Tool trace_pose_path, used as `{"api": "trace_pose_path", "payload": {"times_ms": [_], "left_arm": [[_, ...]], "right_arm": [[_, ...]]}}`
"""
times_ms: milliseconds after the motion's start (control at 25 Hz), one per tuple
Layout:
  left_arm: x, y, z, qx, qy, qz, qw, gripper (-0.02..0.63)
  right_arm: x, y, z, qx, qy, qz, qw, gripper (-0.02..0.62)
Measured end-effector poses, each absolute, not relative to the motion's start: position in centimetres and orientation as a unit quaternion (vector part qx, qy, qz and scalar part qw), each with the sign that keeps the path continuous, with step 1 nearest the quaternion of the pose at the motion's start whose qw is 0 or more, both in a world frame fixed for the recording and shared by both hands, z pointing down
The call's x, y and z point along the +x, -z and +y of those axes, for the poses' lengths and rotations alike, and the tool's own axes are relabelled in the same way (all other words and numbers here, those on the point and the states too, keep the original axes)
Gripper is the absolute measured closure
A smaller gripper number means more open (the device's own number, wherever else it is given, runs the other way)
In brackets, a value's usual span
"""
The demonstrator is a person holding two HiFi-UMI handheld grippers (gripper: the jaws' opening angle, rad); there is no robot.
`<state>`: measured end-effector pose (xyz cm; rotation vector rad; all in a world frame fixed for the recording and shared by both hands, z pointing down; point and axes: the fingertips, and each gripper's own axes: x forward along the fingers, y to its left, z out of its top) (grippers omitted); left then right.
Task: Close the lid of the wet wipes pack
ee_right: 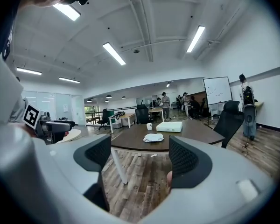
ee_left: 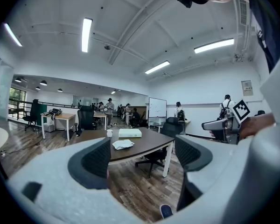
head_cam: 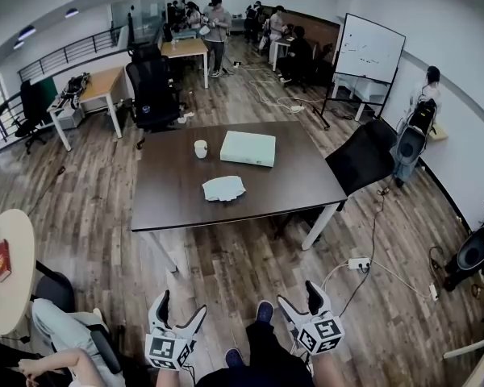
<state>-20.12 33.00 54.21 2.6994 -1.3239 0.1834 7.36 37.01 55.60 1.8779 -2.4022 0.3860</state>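
Both grippers are down at the bottom of the head view, well short of the table (head_cam: 294, 185). The left gripper (head_cam: 181, 310) sits bottom centre-left and the right gripper (head_cam: 300, 298) bottom centre-right, above the wood floor, with a shoe between them. In the left gripper view its jaws (ee_left: 141, 160) are wide apart with nothing in them, just floor and the table behind. Same deal for the right one (ee_right: 140, 158): jaws spread, holding nothing. The wipes pack (head_cam: 223, 188) lies flat near the table's middle, toward its near edge. It's too small to tell how the lid stands. Behind it are a pale box (head_cam: 248, 148) and a white cup (head_cam: 200, 148).
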Motion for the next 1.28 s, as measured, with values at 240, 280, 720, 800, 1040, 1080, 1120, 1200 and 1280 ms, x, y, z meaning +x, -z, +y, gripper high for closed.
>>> {"api": "trace_pose_path", "payload": {"times_ms": [240, 280, 720, 800, 1040, 1080, 1120, 1200, 1280], "left_arm": [[-20.5, -54.8, 30.6, 0.894, -0.058, -0.439, 0.068, 0.176], [-20.3, -55.0, 30.2, 0.894, -0.058, -0.438, 0.068, 0.176], [-18.9, -56.0, 25.1, 0.892, -0.063, -0.441, 0.071, 0.176], [-18.6, -56.1, 23.8, 0.892, -0.065, -0.442, 0.070, 0.176], [-17.0, -56.0, 18.6, 0.890, -0.073, -0.444, 0.069, 0.176], [-16.7, -55.9, 17.8, 0.891, -0.074, -0.443, 0.069, 0.176], [-16.5, -55.8, 17.1, 0.891, -0.075, -0.443, 0.069, 0.176], [-15.9, -55.6, 15.4, 0.891, -0.077, -0.441, 0.069, 0.176], [-15.2, -55.3, 13.7, 0.890, -0.077, -0.443, 0.069, 0.176]], "right_arm": [[6.1, -56.1, 34.2, 0.597, -0.122, -0.792, 0.040, 0.196], [6.1, -56.3, 33.7, 0.593, -0.122, -0.794, 0.043, 0.196], [7.2, -57.7, 27.9, 0.588, -0.121, -0.798, 0.058, 0.202], [7.6, -57.8, 26.4, 0.586, -0.123, -0.799, 0.051, 0.202], [9.5, -57.4, 20.9, 0.584, -0.125, -0.801, 0.042, 0.207], [9.8, -57.3, 20.1, 0.585, -0.124, -0.800, 0.045, 0.209], [10.0, -57.2, 19.2, 0.585, -0.123, -0.800, 0.046, 0.209], [10.6, -56.9, 17.5, 0.584, -0.126, -0.801, 0.042, 0.211], [11.2, -56.5, 15.7, 0.581, -0.127, -0.803, 0.041, 0.212]]}}
